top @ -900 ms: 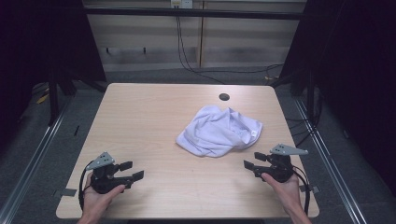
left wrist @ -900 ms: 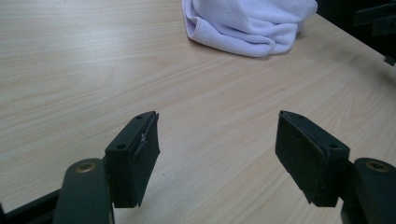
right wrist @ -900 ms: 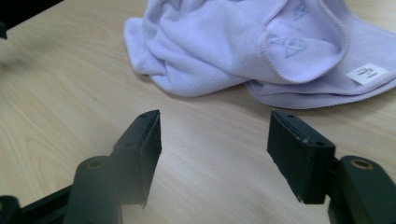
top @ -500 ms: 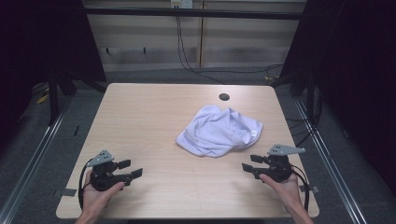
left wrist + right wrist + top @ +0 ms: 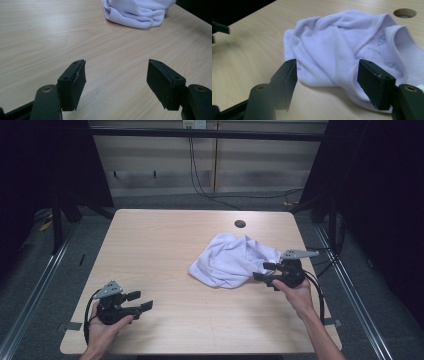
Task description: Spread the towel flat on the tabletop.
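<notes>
A crumpled white towel (image 5: 232, 260) lay right of the table's (image 5: 165, 245) centre, its long axis running from seven to one o'clock. The right gripper (image 5: 263, 271), jaws wide and empty, sat at the towel's four o'clock edge. The left gripper (image 5: 141, 301) rested wide open, well apart at eight o'clock.

White cloth (image 5: 231, 260) on light woodgrain table (image 5: 165, 245).

Towel (image 5: 332, 60): soft white terry cloth, matt, with stitched hems. Table (image 5: 165, 250): pale wood-grain top, smooth, low sheen. Right gripper (image 5: 327, 85) and left gripper (image 5: 116, 83): matt black plastic jaws faced with rough, grainy pads.
</notes>
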The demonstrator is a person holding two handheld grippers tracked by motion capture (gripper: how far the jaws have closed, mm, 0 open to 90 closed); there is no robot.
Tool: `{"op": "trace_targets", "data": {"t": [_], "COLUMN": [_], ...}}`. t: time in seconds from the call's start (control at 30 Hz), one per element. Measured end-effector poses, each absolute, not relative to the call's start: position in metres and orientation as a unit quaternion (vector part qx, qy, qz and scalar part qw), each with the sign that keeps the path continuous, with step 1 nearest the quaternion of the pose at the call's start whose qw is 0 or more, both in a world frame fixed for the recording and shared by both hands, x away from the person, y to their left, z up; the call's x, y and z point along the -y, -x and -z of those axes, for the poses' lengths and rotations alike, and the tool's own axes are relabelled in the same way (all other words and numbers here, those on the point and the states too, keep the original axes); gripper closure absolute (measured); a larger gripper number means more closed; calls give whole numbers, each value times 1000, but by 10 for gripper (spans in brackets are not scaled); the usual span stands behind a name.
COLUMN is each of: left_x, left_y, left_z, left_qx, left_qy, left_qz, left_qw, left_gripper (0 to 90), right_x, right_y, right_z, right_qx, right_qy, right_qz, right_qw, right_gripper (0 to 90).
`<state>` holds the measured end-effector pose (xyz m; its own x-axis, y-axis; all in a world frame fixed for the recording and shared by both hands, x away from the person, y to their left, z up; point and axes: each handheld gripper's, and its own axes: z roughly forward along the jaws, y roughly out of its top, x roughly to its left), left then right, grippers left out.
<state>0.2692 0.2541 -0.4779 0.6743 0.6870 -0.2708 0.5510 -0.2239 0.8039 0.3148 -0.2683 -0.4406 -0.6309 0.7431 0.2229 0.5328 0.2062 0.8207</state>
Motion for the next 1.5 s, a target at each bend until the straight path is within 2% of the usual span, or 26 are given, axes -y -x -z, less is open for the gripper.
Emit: {"op": "trace_targets", "data": {"t": [0.23, 0.33, 0.5, 0.73, 0.8, 0.83, 0.87, 1.0, 1.07, 1.2, 1.33, 1.5], "left_x": [-255, -254, -255, -256, -256, -256, -256, -254, -254, -254, -254, -254], "left_y": [-270, -269, -270, -268, -268, -268, -268, -268, -268, -269, -272, -273], "left_z": [478, 477, 477, 476, 476, 476, 476, 476, 476, 474, 472, 464], "left_qx": [-398, -391, -390, -387, -388, -388, -389, -386, -385, -386, -389, -391], "left_qy": [-778, -780, -782, -783, -782, -782, -781, -784, -783, -779, -766, -761], "left_qz": [-69, -71, -70, -74, -75, -75, -74, -74, -73, -69, -33, -37], "left_qw": [481, 484, 481, 482, 483, 482, 482, 480, 482, 489, 510, 516], "left_gripper": [311, 301, 297, 296, 296, 296, 296, 298, 299, 307, 391, 377], "right_x": [262, 261, 256, 242, 238, 238, 234, 230, 229, 220, 198, 173], "right_y": [-341, -352, -369, -385, -384, -384, -383, -378, -373, -363, -348, -329], "right_z": [450, 454, 465, 488, 492, 492, 493, 493, 493, 496, 495, 494], "right_qx": [-776, -775, -783, -799, -804, -804, -814, -818, -813, -812, -825, -841], "right_qy": [-424, -432, -443, -448, -448, -448, -444, -445, -447, -434, -408, -371], "right_qz": [-456, -450, -422, -386, -373, -373, -349, -337, -351, -372, -380, -388], "right_qw": [103, 104, 110, 106, 120, 120, 135, 141, 129, 117, 93, 66], "right_gripper": [324, 272, 247, 265, 341, 341, 430, 588, 653, 681, 692, 692]}}
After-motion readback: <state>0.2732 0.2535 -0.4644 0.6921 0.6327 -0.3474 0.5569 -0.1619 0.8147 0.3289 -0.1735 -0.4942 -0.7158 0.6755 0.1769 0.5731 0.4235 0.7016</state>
